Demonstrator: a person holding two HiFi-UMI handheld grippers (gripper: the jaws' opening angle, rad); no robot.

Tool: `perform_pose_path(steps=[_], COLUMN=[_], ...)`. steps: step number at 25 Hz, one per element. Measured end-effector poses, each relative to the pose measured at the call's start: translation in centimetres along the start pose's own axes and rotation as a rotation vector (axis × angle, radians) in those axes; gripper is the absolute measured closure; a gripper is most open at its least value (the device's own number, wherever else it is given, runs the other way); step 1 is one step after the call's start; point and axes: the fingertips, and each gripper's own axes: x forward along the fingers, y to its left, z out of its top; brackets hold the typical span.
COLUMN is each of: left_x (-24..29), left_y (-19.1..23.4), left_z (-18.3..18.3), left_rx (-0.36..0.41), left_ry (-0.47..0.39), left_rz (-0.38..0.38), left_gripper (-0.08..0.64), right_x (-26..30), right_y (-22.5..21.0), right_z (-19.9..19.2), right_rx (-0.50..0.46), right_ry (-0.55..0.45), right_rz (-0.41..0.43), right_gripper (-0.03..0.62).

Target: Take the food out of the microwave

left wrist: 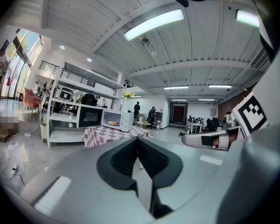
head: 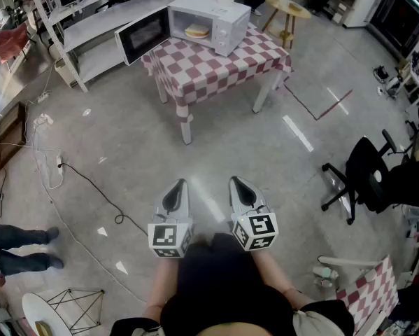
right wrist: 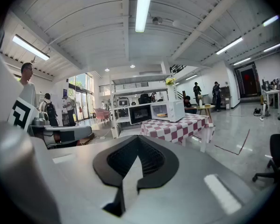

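A: Where's the food?

B: The food (head: 196, 31), a pale yellow round on what looks like a white plate, sits inside the microwave (head: 222, 18). The microwave door (head: 145, 35) hangs wide open to the left. The microwave stands toward the far edge of the checkered counter (head: 216, 72), close to its far right corner.

A: And the claws?

B: Both are well apart from the counter, side by side and close to the person's body. The left claw (head: 176, 187) has its pads pressed together with nothing between them. The right claw (head: 241, 185) is the same, closed and empty.

A: So the step in hand is the approach?

B: I'd judge so; nothing has been reached yet. To do it well, walk up to the counter's near edge and face the oven's mouth squarely. Spread one claw before it goes in, not inside the cavity. Enter level and take the plate by its rim rather than pinching the food. Keep the other claw off the open door. The cable (head: 90, 182) on the floor to the left lies off the straight path, so hold that line.

A: Any brand or writing?

B: Nothing I can read. The microwave's panel is too small, and the claws' cubes carry only black-and-white square markers.
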Motion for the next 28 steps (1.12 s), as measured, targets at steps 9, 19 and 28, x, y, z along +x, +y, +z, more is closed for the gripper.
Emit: perform_pose_path(steps=[9, 19, 28], left_x=[-0.1, -0.2, 0.9], left_y=[1.1, 2.6, 4.4], left_z=[-0.4, -0.9, -0.5], left_rx=[0.003, 0.02, 0.022], left_ry=[0.007, 0.024, 0.02], left_rz=[-0.009, -0.022, -0.008], left_gripper=[0.551, 0.551, 0.551], right_x=[0.6, 1.6, 3.8], right_y=[0.4, 1.7, 1.8], right_z=[-0.2, -0.8, -0.2], right_rx=[0.032, 0.048, 0.046], right_ry=[-0.013, -0.013, -0.012], right_rz=[-0.007, -0.01, 0.0], right_gripper=[0.592, 0.592, 0.592])
